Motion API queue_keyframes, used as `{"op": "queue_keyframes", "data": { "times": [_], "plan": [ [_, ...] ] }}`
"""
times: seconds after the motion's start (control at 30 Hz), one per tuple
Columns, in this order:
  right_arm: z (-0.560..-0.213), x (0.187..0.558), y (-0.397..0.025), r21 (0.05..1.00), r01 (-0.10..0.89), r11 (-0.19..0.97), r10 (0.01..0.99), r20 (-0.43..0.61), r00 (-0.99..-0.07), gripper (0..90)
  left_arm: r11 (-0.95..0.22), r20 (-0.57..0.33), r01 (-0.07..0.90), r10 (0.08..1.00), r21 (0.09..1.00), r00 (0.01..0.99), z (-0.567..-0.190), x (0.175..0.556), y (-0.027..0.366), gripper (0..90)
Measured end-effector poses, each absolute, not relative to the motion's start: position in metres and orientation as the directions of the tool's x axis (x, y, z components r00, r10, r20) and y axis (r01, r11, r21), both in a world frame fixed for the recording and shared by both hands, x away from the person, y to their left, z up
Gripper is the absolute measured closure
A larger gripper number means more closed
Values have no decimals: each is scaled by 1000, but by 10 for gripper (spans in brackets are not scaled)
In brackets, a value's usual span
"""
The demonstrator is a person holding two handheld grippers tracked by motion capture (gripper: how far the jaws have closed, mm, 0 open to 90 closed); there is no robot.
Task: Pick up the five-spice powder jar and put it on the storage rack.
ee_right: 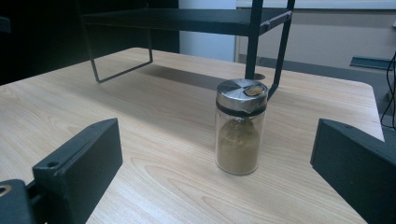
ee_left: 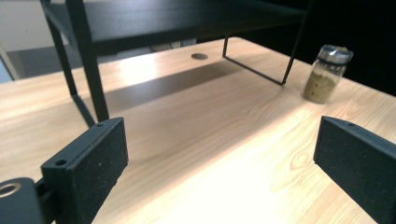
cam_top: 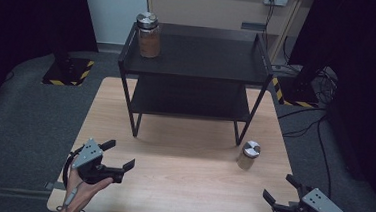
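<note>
Far left, near the front corner of the table (cam_top: pixel 181 180): left gripper (cam_top: pixel 121 157), held in a hand (cam_top: pixel 82 191), jaws spread wide and gripping nothing, aimed rightward across bare wood; in the left gripper view, open board between the jaws, the rack's near leg ahead on the left.

Top left on the black rack (cam_top: pixel 196 69): large jar (cam_top: pixel 148 35) of brown powder with a metal lid, upright by the left rail of the upper shelf, well apart from both grippers; lower shelf dark (contents not discernible).

Centre: rack standing on the back half of the table, four thin legs down to the wood, front legs set wide; broad stretch of clear tabletop in front of them.

Right of centre: small spice jar (cam_top: pixel 248 155) with a silver cap, upright on the table just beside the rack's front right leg, close to the right edge; in the right gripper view, small spice jar (ee_right: pixel 241 127) dead ahead between the jaws, untouched, nothing standing in between.

Far right, at the front right corner: right gripper (cam_top: pixel 280 188), jaws parted and empty, near the table's edge; cables on the floor beyond.
</note>
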State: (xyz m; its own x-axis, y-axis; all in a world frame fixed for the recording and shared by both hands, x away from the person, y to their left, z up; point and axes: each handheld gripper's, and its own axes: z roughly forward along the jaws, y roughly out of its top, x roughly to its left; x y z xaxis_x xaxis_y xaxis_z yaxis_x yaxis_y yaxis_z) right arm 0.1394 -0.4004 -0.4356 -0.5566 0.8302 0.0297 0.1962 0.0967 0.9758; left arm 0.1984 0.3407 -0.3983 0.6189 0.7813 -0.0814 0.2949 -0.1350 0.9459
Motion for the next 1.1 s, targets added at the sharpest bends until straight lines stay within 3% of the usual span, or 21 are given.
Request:
{"op": "queue_keyframes", "data": {
  "times": [0.67, 1.1],
  "plan": [
    [-435, 139, -401, 976, 197, 95, 829, 32, -558, 26, -136, -72, 265, 759, 955, 647, -413, 175, 360, 22],
    [-436, 140, -402, 976, 196, 93, 827, 34, -562, 26, -98, -52, 177, 725, 979, 687, -420, 170, 374, 20]
  ]
}}
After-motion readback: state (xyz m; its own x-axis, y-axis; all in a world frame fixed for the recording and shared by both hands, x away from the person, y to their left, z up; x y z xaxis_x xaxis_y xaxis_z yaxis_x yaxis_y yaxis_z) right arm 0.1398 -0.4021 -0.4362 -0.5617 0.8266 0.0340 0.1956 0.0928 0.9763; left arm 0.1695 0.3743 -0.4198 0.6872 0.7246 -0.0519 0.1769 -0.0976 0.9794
